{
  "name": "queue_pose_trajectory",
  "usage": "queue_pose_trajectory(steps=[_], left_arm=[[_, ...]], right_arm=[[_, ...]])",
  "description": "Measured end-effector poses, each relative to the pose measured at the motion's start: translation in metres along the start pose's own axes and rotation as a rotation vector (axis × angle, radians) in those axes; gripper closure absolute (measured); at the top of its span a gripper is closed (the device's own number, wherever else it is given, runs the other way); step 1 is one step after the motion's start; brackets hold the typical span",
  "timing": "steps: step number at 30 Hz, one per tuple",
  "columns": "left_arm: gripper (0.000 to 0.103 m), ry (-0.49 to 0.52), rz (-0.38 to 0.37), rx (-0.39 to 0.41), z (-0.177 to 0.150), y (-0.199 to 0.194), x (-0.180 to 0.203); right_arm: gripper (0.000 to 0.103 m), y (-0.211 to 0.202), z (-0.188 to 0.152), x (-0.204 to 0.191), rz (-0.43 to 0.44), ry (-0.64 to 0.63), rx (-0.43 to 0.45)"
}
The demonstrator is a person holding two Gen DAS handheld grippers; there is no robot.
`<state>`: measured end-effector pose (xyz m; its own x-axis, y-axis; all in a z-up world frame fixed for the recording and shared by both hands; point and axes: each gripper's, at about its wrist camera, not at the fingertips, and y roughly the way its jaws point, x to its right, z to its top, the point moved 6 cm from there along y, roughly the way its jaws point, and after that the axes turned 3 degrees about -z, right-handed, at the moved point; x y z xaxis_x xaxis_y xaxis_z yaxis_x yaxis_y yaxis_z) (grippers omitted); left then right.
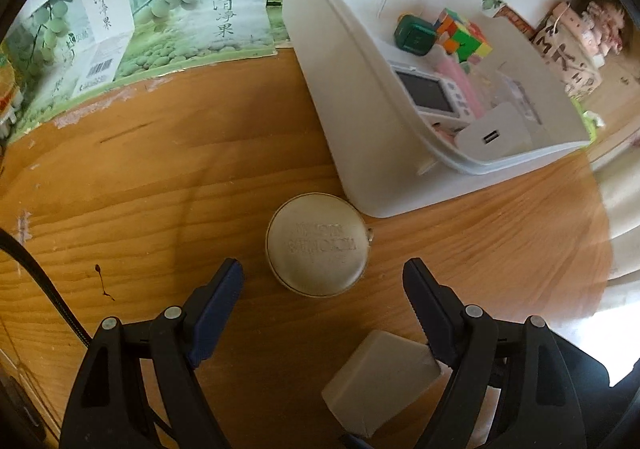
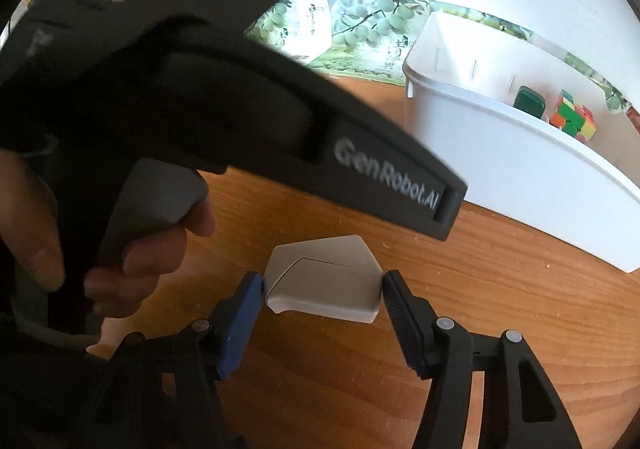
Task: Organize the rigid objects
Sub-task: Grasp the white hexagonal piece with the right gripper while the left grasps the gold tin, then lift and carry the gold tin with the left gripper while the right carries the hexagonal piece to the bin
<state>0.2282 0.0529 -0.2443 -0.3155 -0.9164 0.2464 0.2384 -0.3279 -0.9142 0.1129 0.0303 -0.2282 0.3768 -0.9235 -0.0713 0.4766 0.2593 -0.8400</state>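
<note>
A white box (image 2: 324, 281) lies flat on the wooden table (image 2: 480, 329), squarely between the fingers of the right gripper (image 2: 323, 287). The blue pad on one side and the black ribbed pad on the other sit right at its two ends — touching or all but touching, the view does not settle which. In the left wrist view the same white box (image 1: 380, 381) shows low in the frame, just beside the right-hand finger of the left gripper (image 1: 322, 269).

The left gripper stands wide apart and holds nothing. Just ahead of its fingertips, on the bare wood, sits a round silver case (image 1: 317, 245) with raised lettering on its lid, too blurred to read. The case lies close to the near corner of a white bin (image 1: 360, 109).

Inside the bin are a dark green block (image 1: 414, 35), a colourful puzzle cube (image 1: 464, 35), a small device with a screen (image 1: 430, 93) and a white charger with a USB port (image 1: 494, 133).

In the right wrist view a hand (image 2: 132, 249) grips the handle of the other gripper tool, whose dark body crosses the upper frame. Behind the table stands green fruit-printed packaging (image 1: 192, 9).
</note>
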Motion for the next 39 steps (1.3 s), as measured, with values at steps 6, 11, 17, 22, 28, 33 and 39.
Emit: queue_pose_trajectory(steps=[6,11,17,22,28,33,39], left_arm=[[0.019,0.037,0.063,0.008,0.000,0.005,0.003],[0.022,0.059,0.112,0.024,0.001,0.008,0.003],[0.044,0.043,0.150,0.052,0.002,0.003,-0.006],[0.044,0.027,0.137,0.061,0.004,0.004,-0.007],[0.044,-0.003,0.112,0.096,0.001,-0.003,-0.006],[0.044,-0.013,0.100,0.168,-0.004,-0.023,0.001],[0.045,0.001,0.092,0.241,-0.007,-0.049,0.013]], right_arm=[[0.040,0.002,0.002,0.003,0.014,0.003,0.003],[0.040,0.002,0.000,0.010,0.028,0.018,-0.016],[0.040,0.001,0.003,0.011,0.024,0.013,-0.019],[0.040,-0.003,0.001,0.004,0.014,0.004,-0.023],[0.041,0.009,0.006,0.001,0.002,-0.008,-0.033],[0.041,0.000,-0.001,-0.004,-0.028,-0.027,-0.037],[0.041,-0.021,-0.014,-0.012,-0.047,-0.034,-0.016]])
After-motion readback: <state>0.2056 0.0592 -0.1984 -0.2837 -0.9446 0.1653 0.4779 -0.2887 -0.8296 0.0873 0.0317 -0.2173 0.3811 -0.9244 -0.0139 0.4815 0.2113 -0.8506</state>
